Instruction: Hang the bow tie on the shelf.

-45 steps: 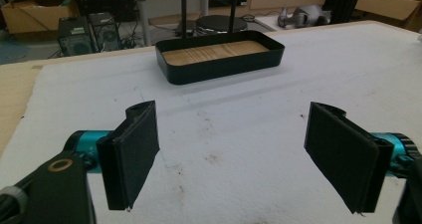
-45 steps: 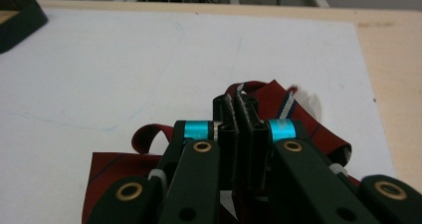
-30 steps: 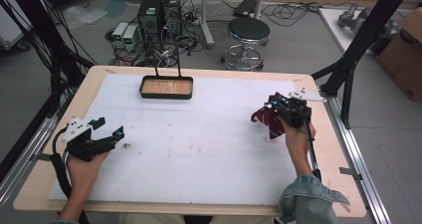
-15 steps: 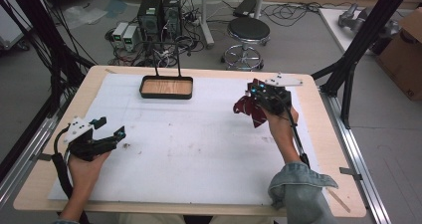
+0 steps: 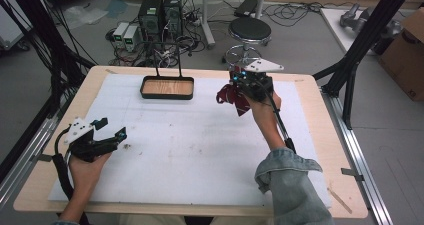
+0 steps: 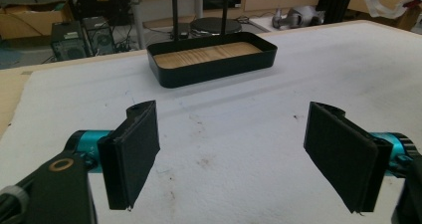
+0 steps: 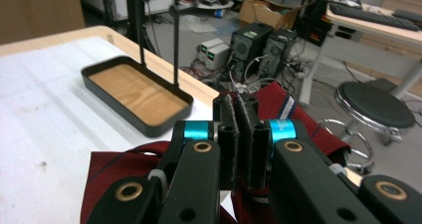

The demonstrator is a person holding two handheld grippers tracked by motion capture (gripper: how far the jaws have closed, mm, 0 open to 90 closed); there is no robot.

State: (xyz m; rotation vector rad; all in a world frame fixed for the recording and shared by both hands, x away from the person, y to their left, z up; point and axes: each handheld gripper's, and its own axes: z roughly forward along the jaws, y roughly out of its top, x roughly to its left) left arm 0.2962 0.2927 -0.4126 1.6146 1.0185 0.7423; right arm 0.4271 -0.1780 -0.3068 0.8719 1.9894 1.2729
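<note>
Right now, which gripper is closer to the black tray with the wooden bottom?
The right gripper. Holding a dark red striped cloth, it hangs just to the right of the black tray with the wooden bottom. The left gripper sits open near the table's front left, farther away.

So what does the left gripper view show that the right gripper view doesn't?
The left gripper view gives the left gripper with its two black jaws spread wide over the white mat, nothing between them. The right gripper view instead gives the right gripper with jaws shut on a dark red striped tie, plus a round black stool on the floor. Both take in the black tray with its wooden floor and two upright rods, and the computer towers behind the table.
</note>
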